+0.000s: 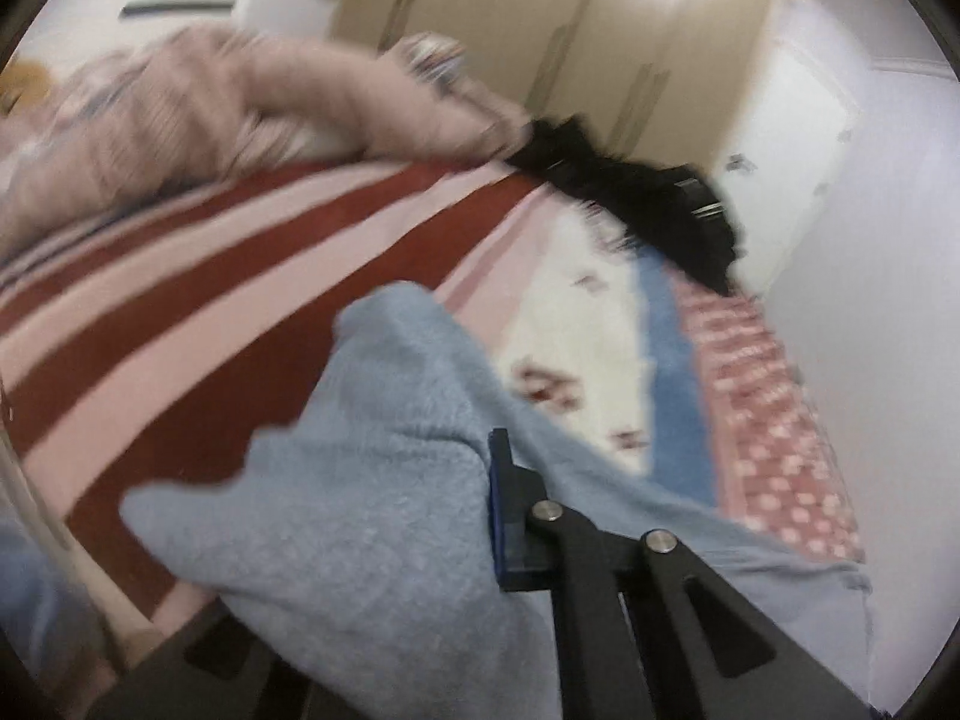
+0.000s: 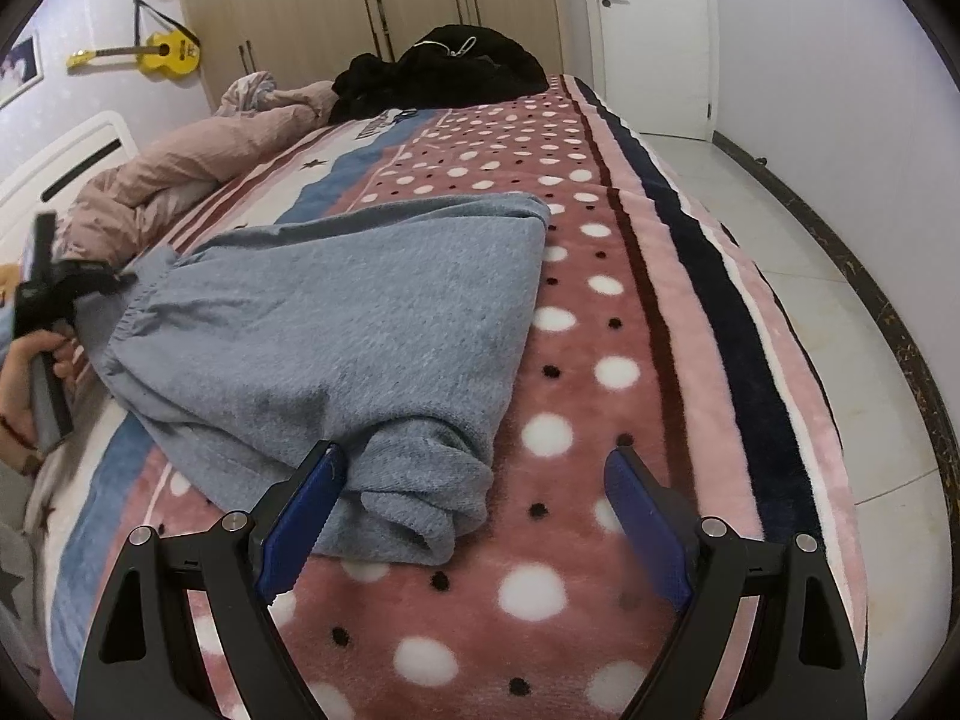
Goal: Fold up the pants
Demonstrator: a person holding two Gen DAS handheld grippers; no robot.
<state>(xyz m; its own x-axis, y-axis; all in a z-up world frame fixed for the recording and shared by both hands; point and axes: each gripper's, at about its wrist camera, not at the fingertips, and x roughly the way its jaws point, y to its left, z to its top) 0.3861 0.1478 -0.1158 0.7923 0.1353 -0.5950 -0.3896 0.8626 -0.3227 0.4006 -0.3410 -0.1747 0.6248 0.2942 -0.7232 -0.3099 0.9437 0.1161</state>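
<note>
Between pressed-together left gripper (image 1: 498,516) jaws, pants (image 2: 336,324) waistband pinched mid-fold; beside spread right gripper (image 2: 474,516) jaws, bunched cuffs, needing clamping next.

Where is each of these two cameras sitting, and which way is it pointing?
Left wrist: on the left claw, looking across the bed toward the wardrobe; its shut black fingers grip the blue pants.
Right wrist: on the open right claw, looking along the bed toward the door; a hand shows at the left edge.
Shared: pants, blanket, pink duvet, black clothes.
</note>
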